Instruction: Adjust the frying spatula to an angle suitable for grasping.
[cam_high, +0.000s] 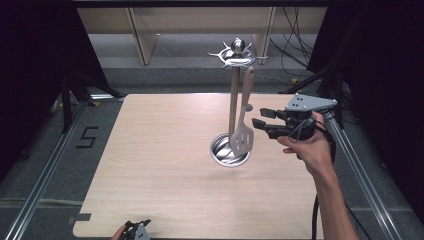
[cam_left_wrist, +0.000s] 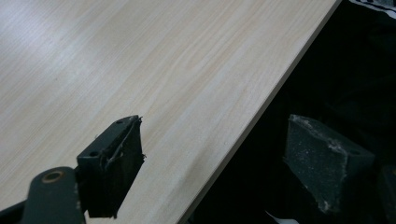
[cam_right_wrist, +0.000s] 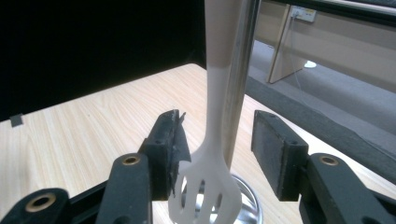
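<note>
My left tool (cam_high: 136, 229) sits parked at the table's (cam_high: 165, 165) 7 o'clock edge, jaws spread on nothing, keeping out of the way. The rack (cam_high: 234, 85), a shiny steel pole rising from a round dished base, stands around 1 o'clock. The slotted spatula (cam_high: 243, 127), smooth pale plastic, hangs from a hook up top. My right tool (cam_high: 264, 121), at 3 o'clock, is released, jaws apart just beside the blade.

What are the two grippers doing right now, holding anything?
Left gripper: open, holding nothing, at the table edge.
Right gripper: open, pads off the hanging slotted spatula between its jaws.
</note>
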